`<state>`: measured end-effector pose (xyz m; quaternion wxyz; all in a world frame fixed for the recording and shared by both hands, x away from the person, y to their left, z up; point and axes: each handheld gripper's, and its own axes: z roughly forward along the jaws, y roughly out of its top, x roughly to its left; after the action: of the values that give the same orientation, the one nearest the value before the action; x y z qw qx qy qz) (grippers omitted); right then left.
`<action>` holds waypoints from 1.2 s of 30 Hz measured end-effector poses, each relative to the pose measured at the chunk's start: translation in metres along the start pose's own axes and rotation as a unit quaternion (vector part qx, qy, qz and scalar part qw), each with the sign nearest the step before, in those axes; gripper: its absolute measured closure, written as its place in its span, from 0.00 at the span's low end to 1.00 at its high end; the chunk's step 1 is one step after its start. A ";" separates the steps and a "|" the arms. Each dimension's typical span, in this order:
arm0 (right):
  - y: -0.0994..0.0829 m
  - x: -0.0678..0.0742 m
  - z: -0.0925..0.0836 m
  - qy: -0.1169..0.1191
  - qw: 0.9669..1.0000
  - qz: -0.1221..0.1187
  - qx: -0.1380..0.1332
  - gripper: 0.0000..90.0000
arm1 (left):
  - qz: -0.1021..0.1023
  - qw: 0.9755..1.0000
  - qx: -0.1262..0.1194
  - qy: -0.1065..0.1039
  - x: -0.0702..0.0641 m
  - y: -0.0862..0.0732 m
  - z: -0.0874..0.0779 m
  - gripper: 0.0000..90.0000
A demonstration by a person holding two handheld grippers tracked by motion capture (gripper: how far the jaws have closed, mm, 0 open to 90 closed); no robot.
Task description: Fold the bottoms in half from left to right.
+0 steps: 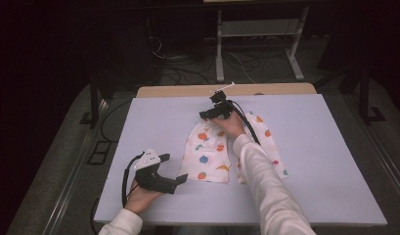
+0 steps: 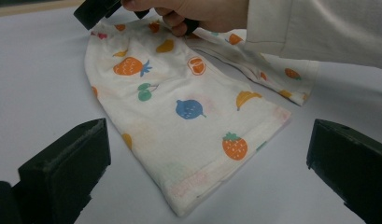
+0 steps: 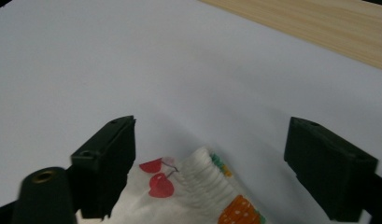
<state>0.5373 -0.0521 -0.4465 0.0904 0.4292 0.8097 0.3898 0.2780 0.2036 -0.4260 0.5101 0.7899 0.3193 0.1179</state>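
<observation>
My left gripper (image 1: 174, 169) is on the left of the small fruit-print trousers (image 1: 207, 152), near their lower hem, and my left hand (image 1: 141, 196) holds it low over the pale mat (image 1: 153, 117). Its jaws stand wide apart and they hold nothing; in the left gripper view the nearest trouser leg (image 2: 179, 107) lies flat between them but farther off, not touching them.

The trousers lie in the middle of the mat, with the waist toward the far edge and the two legs spread toward me. The cloth is white with strawberries, cherries, bananas and oranges.

My right gripper (image 1: 213, 111) is at the waist end of the trousers, and my right hand (image 1: 232, 122) rests over the cloth there. In the right gripper view its jaws are apart, and the gathered waistband (image 3: 202, 179) sits between them; the pads do not press it. Beyond the mat, a wooden table edge (image 1: 188, 90) shows behind the waist.
</observation>
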 end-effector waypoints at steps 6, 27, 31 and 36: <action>0.001 -0.001 0.000 0.003 1.000 0.002 0.008 0.39 | 0.000 1.000 0.000 0.000 0.000 0.000 0.000 0.00; -0.001 0.010 0.002 -0.009 0.999 -0.016 0.036 0.75 | 0.001 1.000 0.002 0.002 0.000 0.000 0.001 0.00; 0.000 0.013 0.001 -0.027 0.999 -0.020 0.035 0.84 | 0.000 1.000 0.002 0.002 0.000 0.000 0.001 0.00; 0.001 0.018 0.000 -0.041 0.998 -0.035 0.043 0.93 | 0.001 1.000 0.002 0.002 0.000 0.000 0.001 0.00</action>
<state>0.5263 -0.0378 -0.4423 0.1185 0.4200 0.8356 0.3337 0.2783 0.2026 -0.4267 0.5074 0.7911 0.3202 0.1192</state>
